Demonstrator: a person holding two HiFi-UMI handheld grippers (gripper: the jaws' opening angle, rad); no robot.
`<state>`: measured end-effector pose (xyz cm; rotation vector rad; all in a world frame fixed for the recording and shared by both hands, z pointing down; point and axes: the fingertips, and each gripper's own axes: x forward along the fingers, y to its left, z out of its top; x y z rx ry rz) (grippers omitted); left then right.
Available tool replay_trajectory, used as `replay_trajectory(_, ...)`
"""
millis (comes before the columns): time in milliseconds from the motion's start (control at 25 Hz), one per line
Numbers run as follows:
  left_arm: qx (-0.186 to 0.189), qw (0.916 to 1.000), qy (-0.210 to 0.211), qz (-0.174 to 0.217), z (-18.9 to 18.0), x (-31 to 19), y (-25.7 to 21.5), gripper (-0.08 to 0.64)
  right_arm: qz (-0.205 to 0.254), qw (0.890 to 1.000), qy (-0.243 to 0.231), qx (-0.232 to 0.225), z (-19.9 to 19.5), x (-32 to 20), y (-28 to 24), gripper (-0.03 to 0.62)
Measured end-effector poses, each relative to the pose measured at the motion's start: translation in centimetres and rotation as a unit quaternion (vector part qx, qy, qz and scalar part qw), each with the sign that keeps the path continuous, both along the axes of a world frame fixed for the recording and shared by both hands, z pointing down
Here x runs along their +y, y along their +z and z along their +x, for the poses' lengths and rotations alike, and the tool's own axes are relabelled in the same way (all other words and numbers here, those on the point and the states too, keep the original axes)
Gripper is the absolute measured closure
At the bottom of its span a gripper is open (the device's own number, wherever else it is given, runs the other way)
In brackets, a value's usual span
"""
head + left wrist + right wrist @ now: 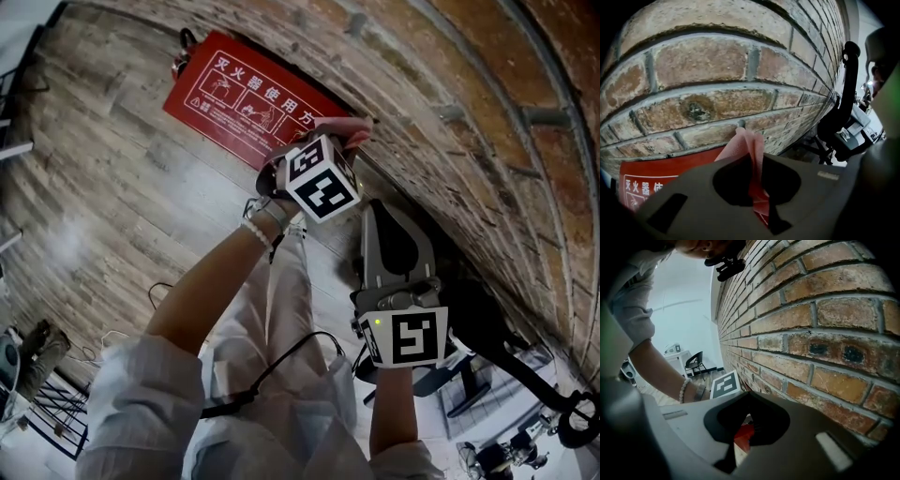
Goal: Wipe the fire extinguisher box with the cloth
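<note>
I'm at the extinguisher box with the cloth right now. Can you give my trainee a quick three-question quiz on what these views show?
1. True or false: the right gripper holds the cloth.
2. What is between the jaws of the left gripper? A) a sponge B) the pink cloth C) nothing
3. Fill in: the red box sits at the foot of a ____ wall.

Key:
1. False. The left gripper holds it, and the right jaws are together on nothing.
2. B
3. brick
</note>
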<state>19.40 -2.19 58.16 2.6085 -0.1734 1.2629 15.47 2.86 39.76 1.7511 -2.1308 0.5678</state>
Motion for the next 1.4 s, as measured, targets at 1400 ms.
replay_trajectory(1400, 0.068, 0.9521, -0.295, 0.042, -23.0, -16.7, -11.0, 0.551, 0.0, 0.997, -0.071, 0.003, -7.0, -4.2, -1.9, 0.584)
